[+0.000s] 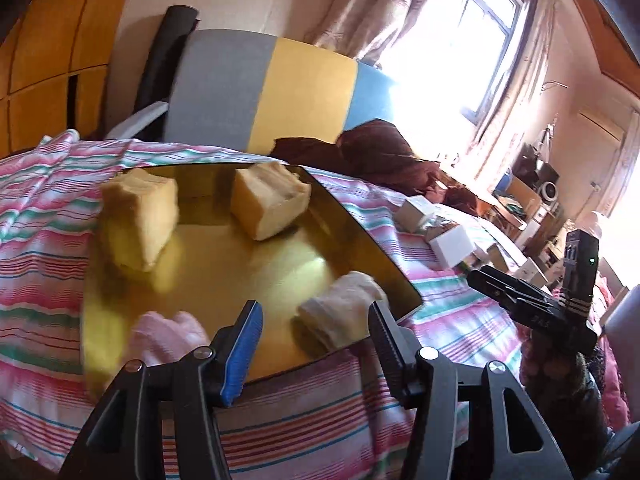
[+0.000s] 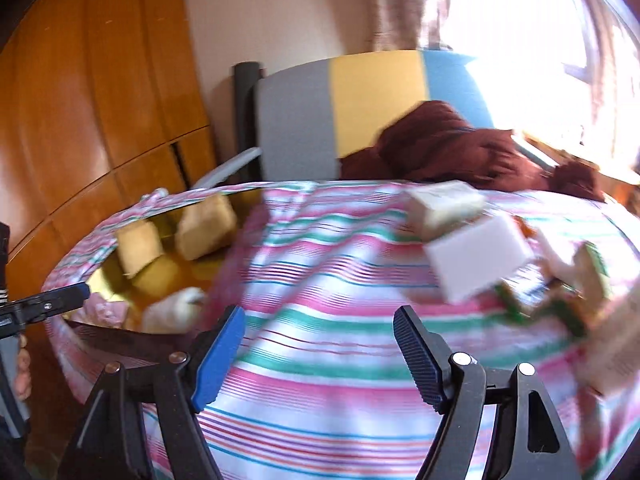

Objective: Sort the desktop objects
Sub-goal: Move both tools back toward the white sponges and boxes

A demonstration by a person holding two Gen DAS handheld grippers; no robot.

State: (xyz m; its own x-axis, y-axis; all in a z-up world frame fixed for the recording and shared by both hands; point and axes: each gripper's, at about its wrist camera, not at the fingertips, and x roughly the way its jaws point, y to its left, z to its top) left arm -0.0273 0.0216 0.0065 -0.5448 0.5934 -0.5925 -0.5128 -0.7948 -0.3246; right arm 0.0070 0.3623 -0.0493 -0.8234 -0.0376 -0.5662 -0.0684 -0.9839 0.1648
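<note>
A bright window (image 1: 484, 40) with pale curtains (image 1: 384, 4) floods the room; wooden cabinet doors (image 2: 92, 120) stand left, a grey-yellow-blue chair back (image 1: 260, 96) behind, perhaps cluttered shelves (image 1: 536, 196) beyond.

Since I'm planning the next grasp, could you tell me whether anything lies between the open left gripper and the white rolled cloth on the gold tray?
Nothing visible does. The left gripper is open with its jaws apart, and the white rolled cloth lies just ahead on the gold tray. The pink cloth sits off to the side.

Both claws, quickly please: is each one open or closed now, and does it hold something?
Left claw: open, holding nothing, above the gold tray.
Right claw: open, holding nothing.
</note>
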